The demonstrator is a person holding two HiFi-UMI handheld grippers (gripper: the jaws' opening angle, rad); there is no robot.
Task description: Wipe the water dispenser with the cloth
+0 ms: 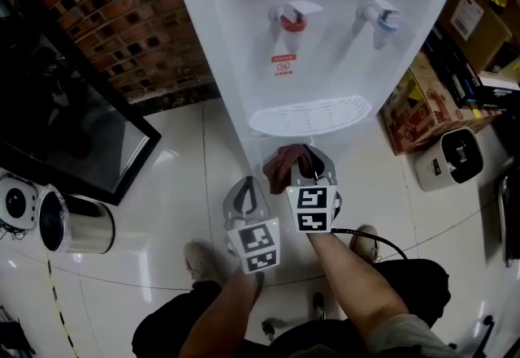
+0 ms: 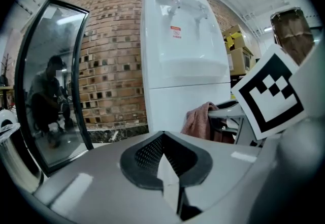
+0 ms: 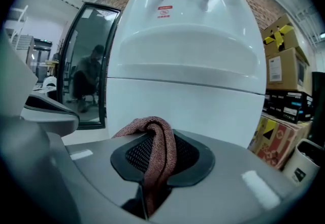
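While right gripper (image 1: pixel 311 160) clamps the cloth (image 3: pixel 161 151) before the water dispenser (image 1: pixel 325 40), left gripper (image 2: pixel 162 137) seems clenched

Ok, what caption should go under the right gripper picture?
Right gripper pinching a reddish cloth in front of the white water dispenser.

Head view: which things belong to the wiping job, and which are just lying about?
Job:
water dispenser
cloth
right gripper, gripping the cloth

Lying about:
metal bin
cardboard boxes
glass panel
white appliance
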